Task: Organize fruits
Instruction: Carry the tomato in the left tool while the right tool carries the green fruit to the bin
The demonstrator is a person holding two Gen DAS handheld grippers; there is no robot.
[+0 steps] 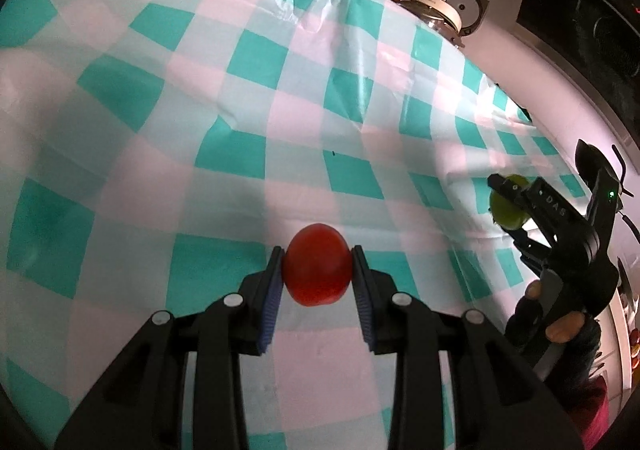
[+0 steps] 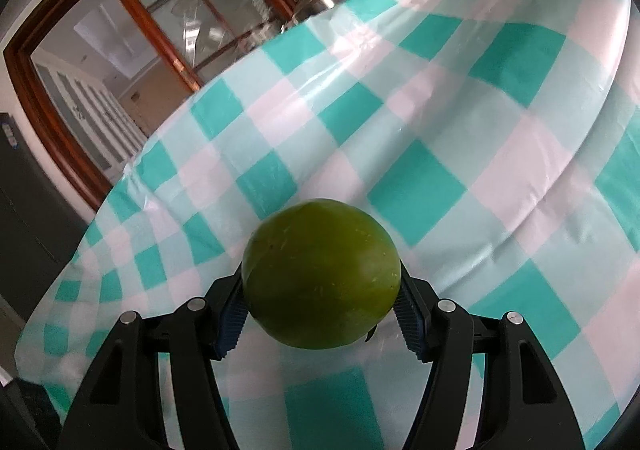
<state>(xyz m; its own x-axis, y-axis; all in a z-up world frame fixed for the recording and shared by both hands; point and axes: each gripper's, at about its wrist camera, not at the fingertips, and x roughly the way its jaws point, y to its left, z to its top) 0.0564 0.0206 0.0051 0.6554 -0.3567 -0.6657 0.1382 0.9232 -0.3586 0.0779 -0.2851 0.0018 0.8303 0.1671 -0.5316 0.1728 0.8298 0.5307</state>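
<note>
— While the left gripper (image 1: 317, 270) is clamped on the red tomato (image 1: 317, 265), pads at its widest part, is that safe?

— Probably soft and thin-skinned, so squeeze lightly. It hangs above the checked tablecloth (image 1: 224, 98).

— And the right gripper (image 2: 321, 304)?

— Closed on the green round fruit (image 2: 321, 274) at its sides — likely firmer, heavier, smooth — also off the tablecloth, near its edge.

1. The checked cloth (image 1: 248, 98) over the tabletop looks like thin glossy plastic, creased and shiny.
2. The red fruit (image 1: 317, 265) is smooth, faintly glossy.
3. The green fruit (image 2: 321, 274) is waxy and finely speckled.
4. Each claw is matt black plastic; its ribbed blue pads (image 2: 230, 320) are perhaps rubber.
</note>
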